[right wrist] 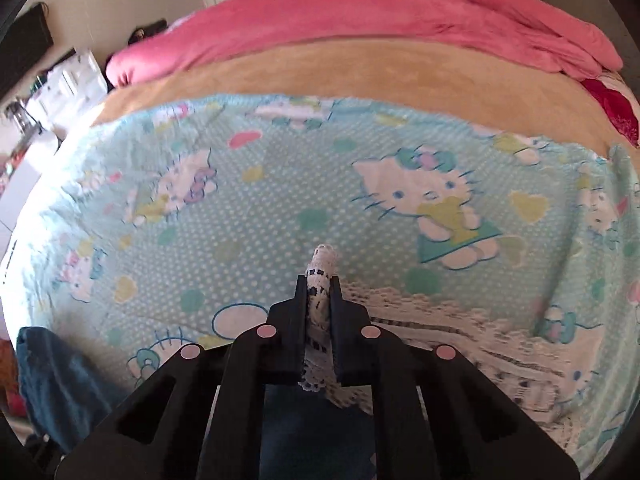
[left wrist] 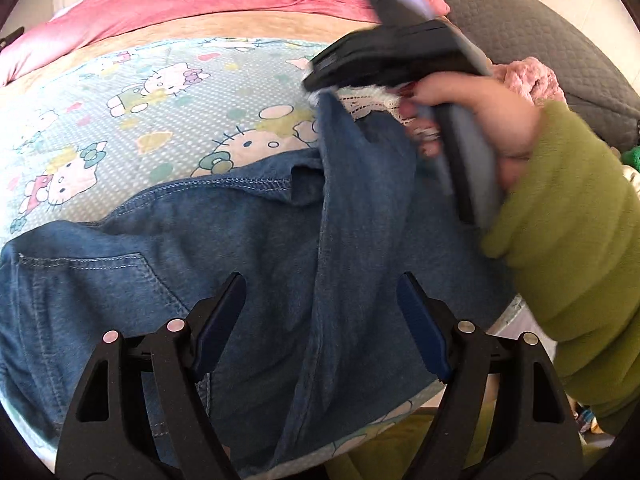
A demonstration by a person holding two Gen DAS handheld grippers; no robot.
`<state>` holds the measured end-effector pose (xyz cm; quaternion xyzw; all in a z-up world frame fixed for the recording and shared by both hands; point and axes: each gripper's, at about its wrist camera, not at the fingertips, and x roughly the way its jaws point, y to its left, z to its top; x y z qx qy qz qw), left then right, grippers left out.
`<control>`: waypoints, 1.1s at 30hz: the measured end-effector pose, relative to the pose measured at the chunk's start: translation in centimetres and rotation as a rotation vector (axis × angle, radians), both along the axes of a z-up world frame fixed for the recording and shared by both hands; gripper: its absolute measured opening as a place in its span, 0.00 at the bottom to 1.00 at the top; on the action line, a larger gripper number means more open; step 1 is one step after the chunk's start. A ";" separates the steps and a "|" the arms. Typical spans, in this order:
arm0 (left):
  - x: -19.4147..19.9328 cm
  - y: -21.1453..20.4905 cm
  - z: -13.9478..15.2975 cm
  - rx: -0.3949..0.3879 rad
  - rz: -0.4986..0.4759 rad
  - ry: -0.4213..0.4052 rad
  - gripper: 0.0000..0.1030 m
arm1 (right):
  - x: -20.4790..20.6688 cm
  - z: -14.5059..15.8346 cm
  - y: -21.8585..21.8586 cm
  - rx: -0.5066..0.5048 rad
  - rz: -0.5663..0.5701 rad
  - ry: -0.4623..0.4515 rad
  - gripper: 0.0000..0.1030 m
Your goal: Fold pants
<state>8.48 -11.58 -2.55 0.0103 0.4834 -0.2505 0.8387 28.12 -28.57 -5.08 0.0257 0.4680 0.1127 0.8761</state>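
Blue denim pants (left wrist: 240,240) lie spread on a cartoon-cat blanket (left wrist: 160,100) on a bed. One leg is lifted up and away toward its white lace hem (left wrist: 372,106). My left gripper (left wrist: 320,280) hovers open just above the denim, with the raised leg's fold running between its fingers and not pinched. A hand (left wrist: 492,112) in a green sleeve holds my right gripper (left wrist: 316,88), which bites the hem. In the right wrist view that gripper (right wrist: 319,280) is shut on the lace hem (right wrist: 322,260), with dark denim (right wrist: 312,432) hanging below.
A beige blanket (right wrist: 360,64) and a pink duvet (right wrist: 400,12) lie across the far part of the bed. A grey quilted cushion (left wrist: 520,32) and pink knit fabric (left wrist: 528,80) sit at the right. Shelves and clutter (right wrist: 60,88) stand by the bed's left.
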 end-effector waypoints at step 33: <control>-5.5 -4.8 -2.2 0.177 -0.200 -0.126 0.04 | -27.3 -0.6 -16.7 0.110 -0.285 0.126 0.09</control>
